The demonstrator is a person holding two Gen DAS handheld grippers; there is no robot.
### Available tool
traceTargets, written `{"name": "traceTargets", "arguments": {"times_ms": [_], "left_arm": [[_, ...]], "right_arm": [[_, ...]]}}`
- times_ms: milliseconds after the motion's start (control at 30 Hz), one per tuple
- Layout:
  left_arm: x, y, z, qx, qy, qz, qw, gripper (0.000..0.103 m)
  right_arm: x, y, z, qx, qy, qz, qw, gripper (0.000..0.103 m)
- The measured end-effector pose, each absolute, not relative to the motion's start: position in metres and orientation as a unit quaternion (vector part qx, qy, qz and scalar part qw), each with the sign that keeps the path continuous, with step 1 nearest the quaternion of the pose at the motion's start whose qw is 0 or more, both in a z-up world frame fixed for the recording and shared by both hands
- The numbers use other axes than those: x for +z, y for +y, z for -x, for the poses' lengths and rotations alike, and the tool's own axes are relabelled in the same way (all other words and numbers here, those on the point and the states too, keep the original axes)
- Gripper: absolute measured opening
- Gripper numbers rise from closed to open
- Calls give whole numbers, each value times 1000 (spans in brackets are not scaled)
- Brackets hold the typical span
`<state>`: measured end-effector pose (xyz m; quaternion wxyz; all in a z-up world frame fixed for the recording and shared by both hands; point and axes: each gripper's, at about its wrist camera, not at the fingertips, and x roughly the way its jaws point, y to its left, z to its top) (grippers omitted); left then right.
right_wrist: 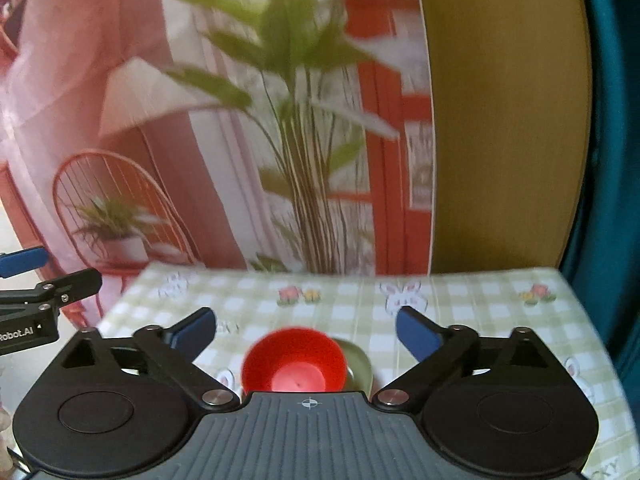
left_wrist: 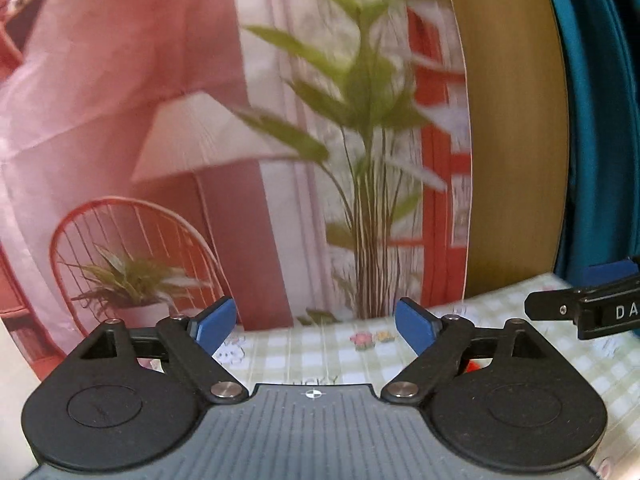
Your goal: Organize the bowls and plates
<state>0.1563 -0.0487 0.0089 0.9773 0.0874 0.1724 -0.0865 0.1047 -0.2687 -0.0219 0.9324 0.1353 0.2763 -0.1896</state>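
Observation:
In the right wrist view a red bowl (right_wrist: 295, 364) sits on the green checked tablecloth (right_wrist: 360, 300), right below and between the fingers of my right gripper (right_wrist: 306, 330), which is open and empty. A pale green dish (right_wrist: 360, 364) peeks out behind the bowl's right side. My left gripper (left_wrist: 315, 326) is open and empty above the table's left part; a sliver of red (left_wrist: 474, 366) shows under its right finger. Each gripper shows at the edge of the other's view.
A printed backdrop (right_wrist: 200, 140) with plants, a lamp and a chair hangs behind the table. A wooden panel (right_wrist: 504, 120) and teal fabric (right_wrist: 612, 160) stand at the right. The table's left edge (right_wrist: 120, 304) is near the left gripper.

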Motion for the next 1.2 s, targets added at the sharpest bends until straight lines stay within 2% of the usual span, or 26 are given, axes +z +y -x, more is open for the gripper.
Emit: {"name": "traceTargets", "arguments": {"times_ms": [67, 533, 1200], "left_arm": [[20, -44, -145, -85, 164, -78, 980, 89], [54, -25, -80, -93, 138, -66, 984, 89], [59, -10, -65, -93, 138, -22, 986, 89]], "right_arm": [[-8, -259, -98, -197, 261, -126, 936, 103], [54, -208, -50, -214, 203, -109, 949, 103], [65, -191, -17, -232, 192, -116, 947, 103]]}}
